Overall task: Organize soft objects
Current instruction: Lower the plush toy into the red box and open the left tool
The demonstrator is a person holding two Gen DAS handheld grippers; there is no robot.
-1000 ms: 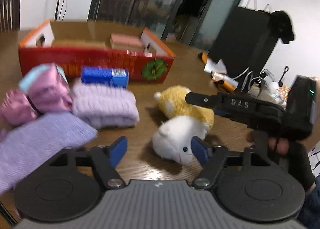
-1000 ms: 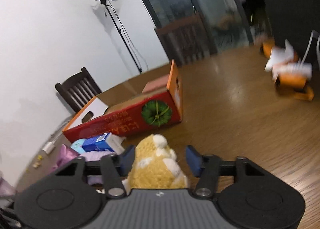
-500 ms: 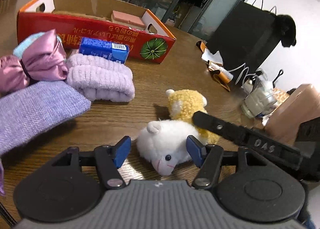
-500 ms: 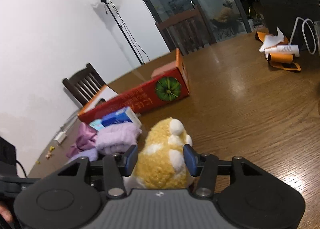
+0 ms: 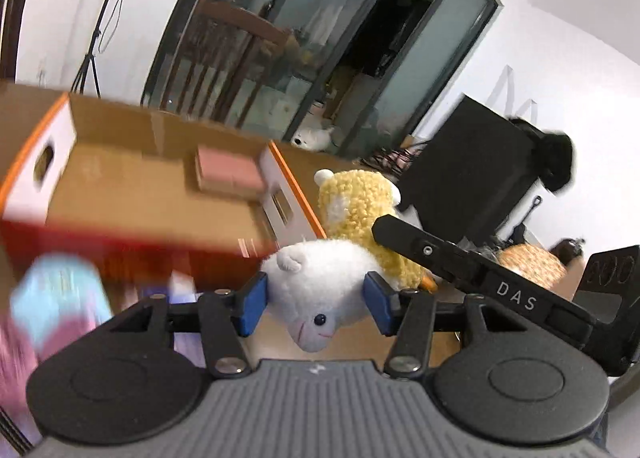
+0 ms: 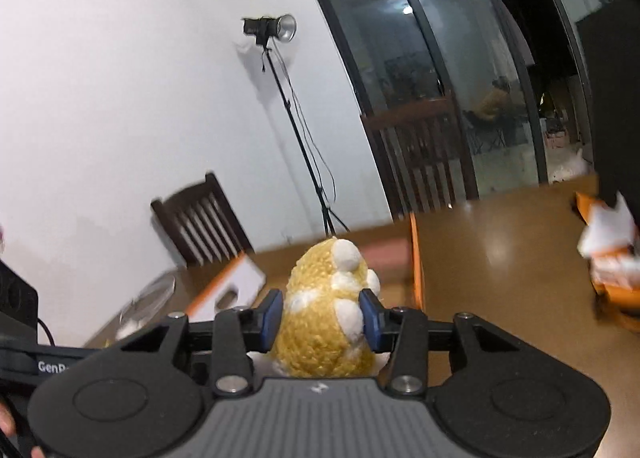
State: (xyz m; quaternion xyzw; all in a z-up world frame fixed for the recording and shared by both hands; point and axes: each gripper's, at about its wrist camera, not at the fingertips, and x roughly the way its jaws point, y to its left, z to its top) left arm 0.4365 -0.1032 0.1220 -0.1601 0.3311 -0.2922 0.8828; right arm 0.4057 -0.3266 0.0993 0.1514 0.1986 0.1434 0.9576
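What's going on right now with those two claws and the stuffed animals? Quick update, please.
Left claw shut on white plush. Right claw shut on yellow plush. Both toys held up near the cardboard box. Nothing seen blocking the box.

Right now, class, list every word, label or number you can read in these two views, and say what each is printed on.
"DAS": white letters on the right gripper's black bar, seen from the left wrist.
"GenR", cut off: on the left gripper's black bar, seen from the right wrist.
Red cardboard box front print: too blurred to read.
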